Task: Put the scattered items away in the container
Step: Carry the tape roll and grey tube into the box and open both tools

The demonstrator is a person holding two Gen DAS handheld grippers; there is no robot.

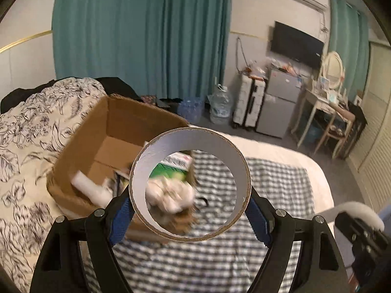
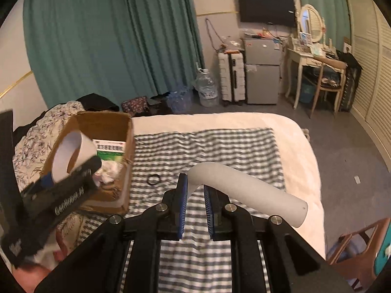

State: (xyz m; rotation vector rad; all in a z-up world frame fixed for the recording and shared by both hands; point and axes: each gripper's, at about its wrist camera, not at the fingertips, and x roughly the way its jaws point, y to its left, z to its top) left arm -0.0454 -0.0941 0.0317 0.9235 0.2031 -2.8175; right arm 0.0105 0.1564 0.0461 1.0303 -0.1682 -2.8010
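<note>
My left gripper point(image 1: 189, 204) is shut on a wide white cardboard ring point(image 1: 240, 168), held above the near edge of the brown cardboard box point(image 1: 80, 141); the ring also shows in the right wrist view point(image 2: 73, 151). Inside the box lie a green-and-white packet point(image 1: 176, 166), crumpled white paper point(image 1: 171, 193) and a white tube point(image 1: 90, 188). My right gripper point(image 2: 195, 185) is shut on a bent white foam tube point(image 2: 244, 190) above the checked blanket point(image 2: 220, 146). A small black ring point(image 2: 154, 179) lies on the blanket beside the box point(image 2: 127, 171).
The bed point(image 2: 281, 127) has a floral quilt point(image 1: 31, 127) left of the box. Beyond the bed stand a water bottle point(image 2: 207, 90), a white suitcase point(image 2: 232, 78), a small fridge point(image 2: 262, 73) and a dressing table point(image 2: 315, 61). A wooden chair point(image 2: 361, 251) is at lower right.
</note>
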